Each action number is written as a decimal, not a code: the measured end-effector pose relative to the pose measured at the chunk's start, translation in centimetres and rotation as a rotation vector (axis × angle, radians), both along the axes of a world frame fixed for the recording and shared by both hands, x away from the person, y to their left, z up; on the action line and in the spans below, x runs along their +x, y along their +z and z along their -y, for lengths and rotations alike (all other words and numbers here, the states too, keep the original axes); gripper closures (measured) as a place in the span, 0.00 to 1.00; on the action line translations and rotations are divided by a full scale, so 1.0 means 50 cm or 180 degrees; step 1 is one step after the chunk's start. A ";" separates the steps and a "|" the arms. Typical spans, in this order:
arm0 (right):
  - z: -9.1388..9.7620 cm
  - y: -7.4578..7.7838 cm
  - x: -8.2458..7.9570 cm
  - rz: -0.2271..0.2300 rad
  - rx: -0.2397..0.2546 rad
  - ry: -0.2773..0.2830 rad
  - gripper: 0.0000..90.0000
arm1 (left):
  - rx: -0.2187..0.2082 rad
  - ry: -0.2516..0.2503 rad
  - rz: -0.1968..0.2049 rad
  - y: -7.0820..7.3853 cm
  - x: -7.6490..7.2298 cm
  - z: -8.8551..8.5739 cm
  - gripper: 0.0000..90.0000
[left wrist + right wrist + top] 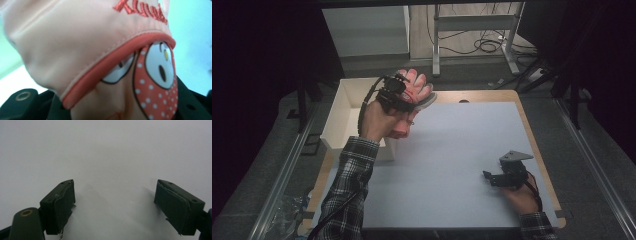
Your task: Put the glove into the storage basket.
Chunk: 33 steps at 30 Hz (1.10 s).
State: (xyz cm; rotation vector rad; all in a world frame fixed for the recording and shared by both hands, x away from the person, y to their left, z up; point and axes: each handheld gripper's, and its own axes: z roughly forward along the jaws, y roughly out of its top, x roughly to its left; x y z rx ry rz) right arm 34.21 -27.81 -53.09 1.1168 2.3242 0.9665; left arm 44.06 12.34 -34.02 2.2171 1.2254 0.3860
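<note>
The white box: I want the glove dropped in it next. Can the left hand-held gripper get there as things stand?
Probably yes. The left hand-held gripper holds the pink glove at the white box's right edge, the box top is open, and nothing stands between them.

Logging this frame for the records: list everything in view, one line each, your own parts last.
glove: one, pink with red trim and red stitched lettering, held up in the left gripper above the table's far left corner
box: one, white, open-topped, at the table's left edge
table: one, pale grey top with a wooden edge
left gripper: one, black, shut on the glove
right gripper: one, black, jaws open, low over the table's near right part
sleeves: two, dark plaid
</note>
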 end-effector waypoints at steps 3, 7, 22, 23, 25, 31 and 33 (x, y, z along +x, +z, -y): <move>0.000 0.000 0.000 -0.0002 0.0005 -0.0008 0.19 | -0.0002 0.0105 -0.0001 0.005 0.005 -0.023 0.63; 0.000 0.000 0.000 -0.0002 0.0005 -0.0008 0.19 | -0.0020 0.0225 -0.0005 0.007 0.011 -0.052 0.63; 0.000 0.000 0.000 0.0008 -0.0005 0.0003 0.19 | -0.0047 0.0720 0.0016 -0.008 0.018 -0.151 0.62; 0.000 0.000 0.000 0.0009 -0.0006 0.0004 0.19 | -0.0042 0.0730 0.0013 -0.010 0.019 -0.156 0.62; 0.000 0.000 0.000 0.0012 -0.0007 0.0004 0.19 | -0.0045 0.0795 0.0005 -0.016 0.020 -0.166 0.62; 0.000 0.000 0.000 0.0012 -0.0007 0.0000 0.19 | -0.0014 0.0943 -0.0024 -0.039 0.027 -0.195 0.62; 0.000 0.000 0.000 0.0012 -0.0007 0.0001 0.19 | 0.0005 0.0985 -0.0041 -0.048 0.031 -0.203 0.62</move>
